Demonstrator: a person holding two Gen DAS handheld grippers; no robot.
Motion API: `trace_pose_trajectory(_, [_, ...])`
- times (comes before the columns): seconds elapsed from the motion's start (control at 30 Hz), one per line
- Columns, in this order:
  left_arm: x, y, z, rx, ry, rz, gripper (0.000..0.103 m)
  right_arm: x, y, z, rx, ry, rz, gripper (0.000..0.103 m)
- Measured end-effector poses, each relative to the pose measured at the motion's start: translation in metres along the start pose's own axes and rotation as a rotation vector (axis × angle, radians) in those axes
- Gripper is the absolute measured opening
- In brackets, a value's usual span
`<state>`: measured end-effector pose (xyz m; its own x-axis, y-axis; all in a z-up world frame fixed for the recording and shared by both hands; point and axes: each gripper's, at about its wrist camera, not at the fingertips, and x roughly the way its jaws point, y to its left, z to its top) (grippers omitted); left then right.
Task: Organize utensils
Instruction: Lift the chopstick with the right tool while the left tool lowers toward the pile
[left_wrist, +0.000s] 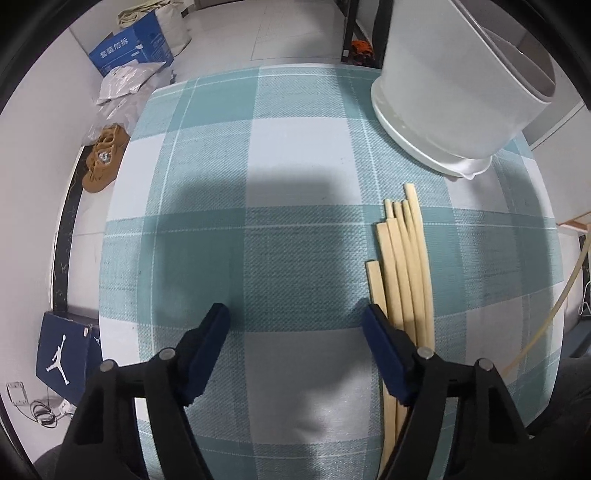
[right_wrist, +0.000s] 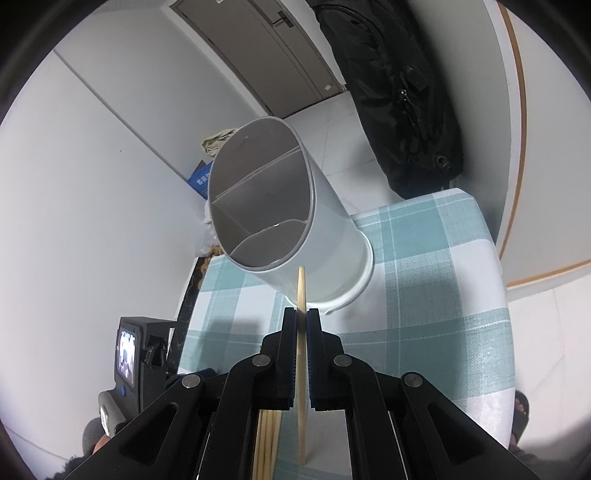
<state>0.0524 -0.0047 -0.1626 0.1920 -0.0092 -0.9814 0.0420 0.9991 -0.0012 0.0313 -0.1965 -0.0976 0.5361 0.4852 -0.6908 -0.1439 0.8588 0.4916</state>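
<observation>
Checked tablecloth (left_wrist: 295, 229), open left claw (left_wrist: 295, 332) beside chopsticks (left_wrist: 402, 266).

Pale tan chopsticks (left_wrist: 402, 266), white holder (left_wrist: 454, 92), teal-and-white plaid tablecloth (left_wrist: 288, 184).

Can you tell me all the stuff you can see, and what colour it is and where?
Holder: one, white, divided inside, on the table's far side.
Loose chopsticks: about six, pale wood, lying bundled on the cloth.
Held chopstick: one, pale wood, in the right claw.
Tablecloth: one, teal and white checks, covering the table.
Shoe: brown, on the floor.
Boxes: blue, on the floor.
Bag: black, hanging behind.
Left claw: open, empty.
Right claw: shut on the held chopstick.
</observation>
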Motion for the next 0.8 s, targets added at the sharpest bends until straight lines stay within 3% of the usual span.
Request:
trace_pose_trajectory(0.13, [0.001, 0.005, 0.002, -0.015, 0.006, -0.043, 0.071, 0.0, 0.0, 0.0, -0.001, -0.003, -0.002, 0.004])
trace_pose_trajectory(0.3, [-0.007, 0.026, -0.002, -0.14, -0.011, -0.266, 0.071, -0.002, -0.003, 0.0, 0.012, -0.008, 0.003, 0.004])
trace_pose_trajectory(0.33, [-0.006, 0.027, -0.002, -0.151, 0.002, -0.282, 0.071, -0.002, -0.003, 0.0, 0.011, -0.011, 0.002, 0.004])
trace_pose_trajectory(0.47, [-0.004, 0.023, -0.005, -0.117, 0.001, -0.264, 0.07, -0.001, -0.003, -0.001, 0.015, -0.006, 0.007, 0.004])
trace_pose_trajectory(0.57, [-0.01, 0.018, -0.009, -0.107, -0.018, -0.306, 0.071, 0.0, -0.002, -0.001, 0.014, -0.004, 0.011, 0.004])
trace_pose_trajectory(0.63, [-0.007, 0.009, -0.011, -0.048, -0.014, -0.16, 0.071, -0.001, -0.002, -0.001, 0.008, -0.006, 0.006, 0.004])
trace_pose_trajectory(0.8, [0.001, 0.006, -0.016, -0.024, -0.004, -0.122, 0.072, -0.001, -0.003, -0.001, 0.014, -0.007, 0.011, 0.004])
